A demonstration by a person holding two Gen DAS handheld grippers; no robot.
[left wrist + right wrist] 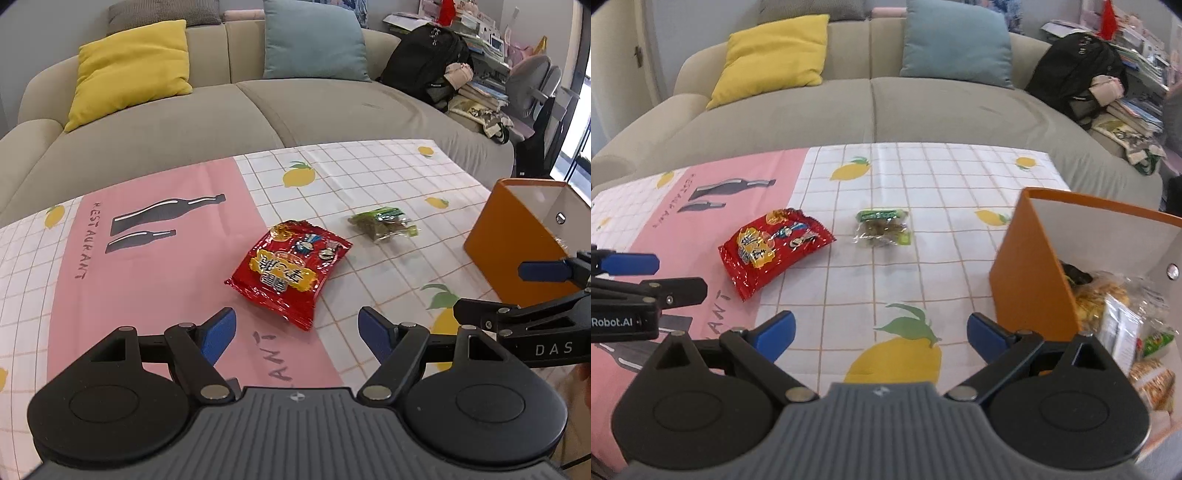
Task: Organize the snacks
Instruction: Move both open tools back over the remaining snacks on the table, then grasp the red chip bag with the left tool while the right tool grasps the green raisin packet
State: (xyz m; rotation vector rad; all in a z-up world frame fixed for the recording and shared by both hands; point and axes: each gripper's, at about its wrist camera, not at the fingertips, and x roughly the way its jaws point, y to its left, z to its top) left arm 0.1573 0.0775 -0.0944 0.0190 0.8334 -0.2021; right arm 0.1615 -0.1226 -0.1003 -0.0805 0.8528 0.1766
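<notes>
A red snack packet [290,267] lies on the tablecloth just ahead of my left gripper [297,332], which is open and empty above the cloth. It also shows in the right wrist view [772,249]. A small clear and green snack bag [384,223] lies beyond it, also in the right wrist view [882,230]. An orange box [1030,273] with several snack packets [1108,306] inside stands at the right, also in the left wrist view [513,243]. My right gripper [881,334] is open and empty, just left of the box.
The table carries a pink and white lemon-print cloth [155,280]. A grey sofa [207,122] with a yellow cushion [129,70] and a blue cushion [314,40] stands behind the table. A black backpack [424,62] and piled books lie at the far right.
</notes>
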